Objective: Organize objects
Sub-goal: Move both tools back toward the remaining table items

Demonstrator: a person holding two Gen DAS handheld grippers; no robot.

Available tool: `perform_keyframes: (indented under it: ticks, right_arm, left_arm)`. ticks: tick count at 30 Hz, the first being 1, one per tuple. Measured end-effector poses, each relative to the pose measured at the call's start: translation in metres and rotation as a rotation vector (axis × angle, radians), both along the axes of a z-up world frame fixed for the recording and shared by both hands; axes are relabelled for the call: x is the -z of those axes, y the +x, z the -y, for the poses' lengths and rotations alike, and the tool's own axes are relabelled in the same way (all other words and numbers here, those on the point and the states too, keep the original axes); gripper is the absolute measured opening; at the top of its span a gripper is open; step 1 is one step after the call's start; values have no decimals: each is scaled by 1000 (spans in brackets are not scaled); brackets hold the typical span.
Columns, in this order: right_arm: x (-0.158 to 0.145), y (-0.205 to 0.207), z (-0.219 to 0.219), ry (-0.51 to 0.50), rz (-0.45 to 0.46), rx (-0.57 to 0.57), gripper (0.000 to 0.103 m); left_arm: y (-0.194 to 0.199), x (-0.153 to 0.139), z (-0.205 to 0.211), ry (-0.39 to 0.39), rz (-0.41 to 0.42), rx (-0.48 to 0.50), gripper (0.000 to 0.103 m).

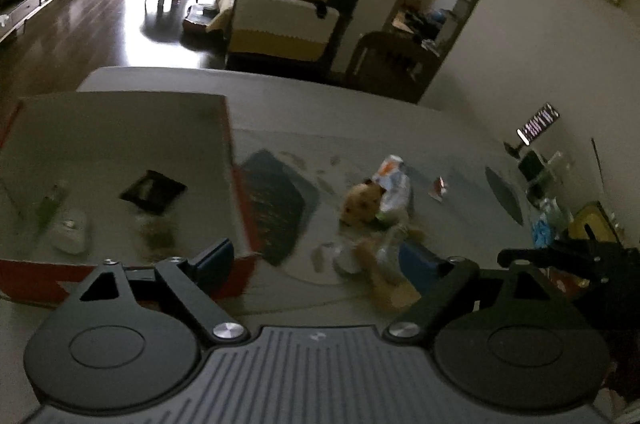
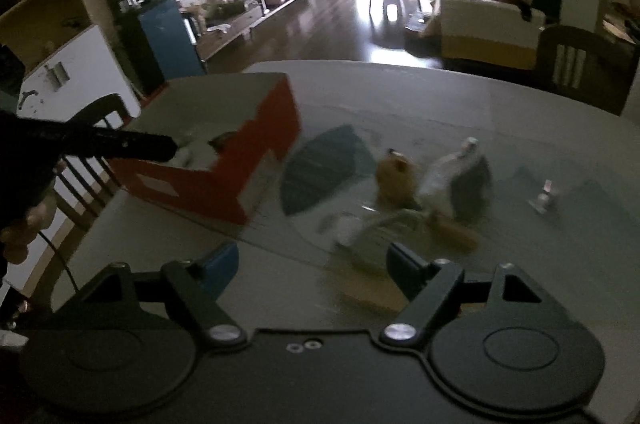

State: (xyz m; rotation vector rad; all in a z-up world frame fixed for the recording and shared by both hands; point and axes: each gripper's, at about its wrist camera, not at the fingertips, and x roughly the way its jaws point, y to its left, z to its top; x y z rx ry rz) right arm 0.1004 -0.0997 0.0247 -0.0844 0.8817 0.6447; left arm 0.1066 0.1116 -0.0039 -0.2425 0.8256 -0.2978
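Both pairs of jaws stand spread wide and hold nothing, the left gripper near the corner of the red cardboard box and the right gripper above the loose heap on the table. The open box, with a few things already lying in it, looks light but stiff-walled. Beside it, the tan plush toy is soft and should give under a pinch across its body, the crinkly packet touching it looks light and slippery, best gripped by an edge, and the small wrapper lies apart.
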Motion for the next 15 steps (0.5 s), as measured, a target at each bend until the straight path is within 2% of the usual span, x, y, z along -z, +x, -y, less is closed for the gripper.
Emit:
perform_keyframes:
  ticks: [2, 10, 15]
  right_arm:
    - [4, 3, 13, -7, -1, 9, 81]
    - [24, 18, 52, -67, 8, 30, 81]
    - [43, 26, 63, -114, 7, -4, 81]
  left_arm:
    - [0, 4, 15, 5, -1, 6, 103]
    - [6, 25, 75, 93, 12, 20, 103]
    - [14, 40, 107, 164, 24, 59, 103]
